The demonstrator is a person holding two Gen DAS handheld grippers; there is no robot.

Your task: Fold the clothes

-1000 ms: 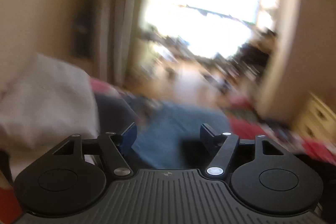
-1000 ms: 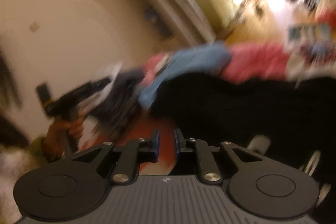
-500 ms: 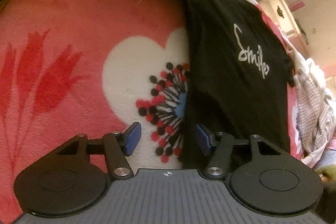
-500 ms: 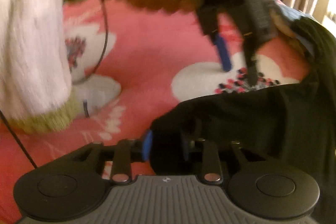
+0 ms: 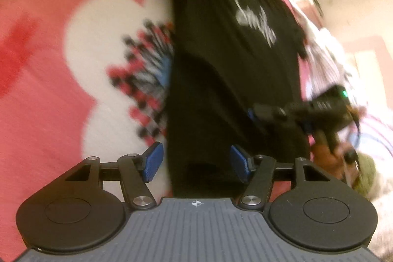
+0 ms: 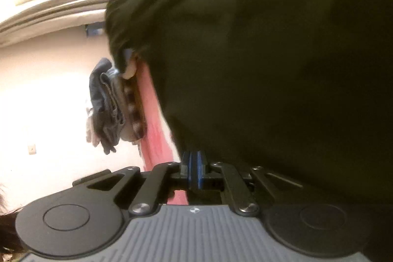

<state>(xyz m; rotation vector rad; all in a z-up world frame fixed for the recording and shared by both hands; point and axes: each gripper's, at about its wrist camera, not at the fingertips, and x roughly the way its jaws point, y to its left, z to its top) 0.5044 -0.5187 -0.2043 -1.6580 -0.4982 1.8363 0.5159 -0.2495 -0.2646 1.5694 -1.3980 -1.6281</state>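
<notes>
The black shirt (image 6: 282, 65), spread on the pink blanket (image 5: 44, 46), is now pinched at its edge by the just-closed right gripper (image 6: 194, 172), while the left gripper (image 5: 195, 161) is brought down half open over the hem, so folding can start.

Left gripper (image 5: 195, 161) jaws apart; right gripper (image 6: 194, 172) pinched shut.

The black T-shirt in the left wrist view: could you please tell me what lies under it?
The black T-shirt lies on a pink blanket with a white flower print. The shirt covers the flower's right part; whatever else is beneath cannot be seen.
</notes>
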